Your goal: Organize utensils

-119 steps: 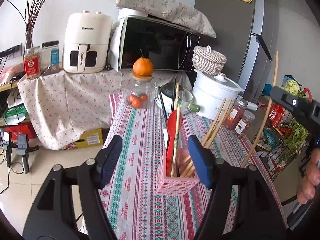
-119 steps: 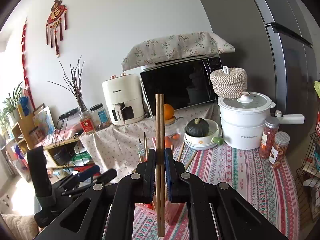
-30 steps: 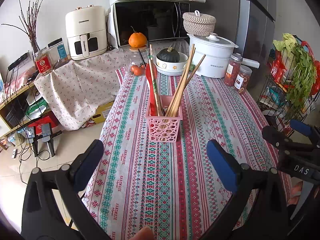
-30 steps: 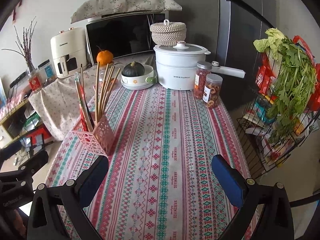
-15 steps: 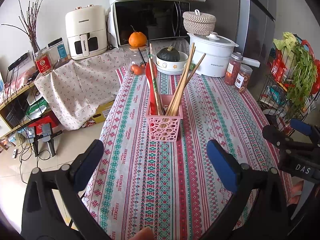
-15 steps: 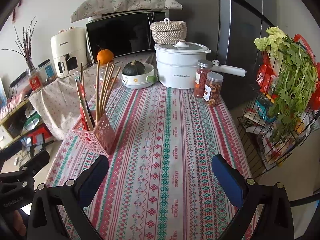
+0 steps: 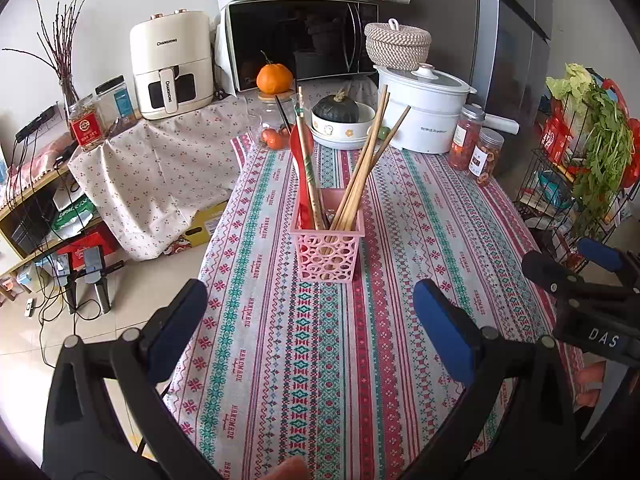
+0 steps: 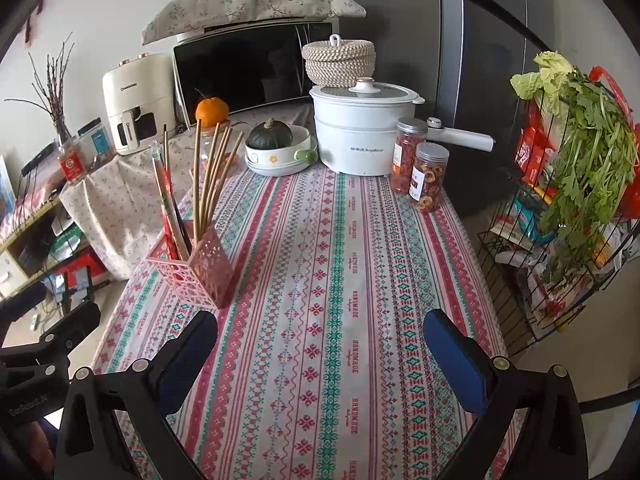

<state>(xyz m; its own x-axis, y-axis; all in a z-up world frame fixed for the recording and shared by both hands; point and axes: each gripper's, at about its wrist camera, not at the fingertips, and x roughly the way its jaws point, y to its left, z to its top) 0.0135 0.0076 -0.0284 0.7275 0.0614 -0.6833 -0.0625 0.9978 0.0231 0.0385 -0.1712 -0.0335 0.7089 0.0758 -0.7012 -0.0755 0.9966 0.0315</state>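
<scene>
Both grippers (image 7: 310,320) (image 8: 320,340) gape empty near the pink basket (image 7: 327,254) of chopsticks (image 7: 362,172).

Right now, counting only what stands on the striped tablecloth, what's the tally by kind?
pink utensil basket: 1
white electric pot: 1
white bowl holding a squash: 1
silver-lidded jars: 2
clear glass jar under the orange: 1
Total: 6

Chopsticks (image 7: 362,178) stand in the basket (image 7: 327,251) on the table (image 7: 420,216), pot (image 7: 424,108) behind.
</scene>
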